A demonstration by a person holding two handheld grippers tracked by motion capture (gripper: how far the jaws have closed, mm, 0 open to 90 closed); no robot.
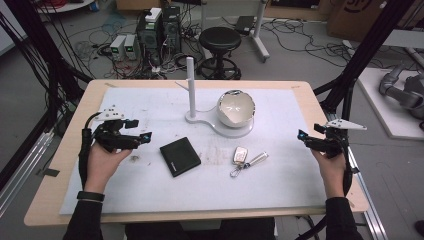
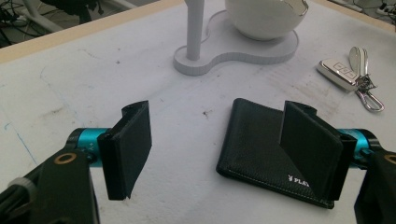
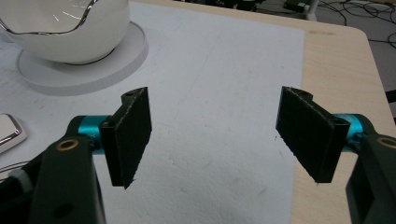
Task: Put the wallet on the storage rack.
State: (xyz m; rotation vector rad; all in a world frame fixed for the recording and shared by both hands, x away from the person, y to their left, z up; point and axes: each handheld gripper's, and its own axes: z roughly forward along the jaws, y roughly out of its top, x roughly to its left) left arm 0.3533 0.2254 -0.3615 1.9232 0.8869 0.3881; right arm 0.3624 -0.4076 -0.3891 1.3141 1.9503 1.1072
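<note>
We had hardly begun: the black wallet (image 1: 180,156) lay flat on the white mat (image 1: 150,190), untouched, just ahead of our left gripper (image 1: 145,137), jaws wide and empty; the right gripper (image 1: 301,136) hung wide too, well apart from it

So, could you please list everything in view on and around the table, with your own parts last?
wallet: one, black, mat centre-left
car key: one, silver, with key ring, right of wallet
bowl: one, white, on stand's base
stand: one, white, upright post, mat's far side
mat: one, white, covering table
table: one, light wood
stool: one, black, floor behind
left claw: one, black, open, left of wallet
right claw: one, black, open, mat's right edge
</note>
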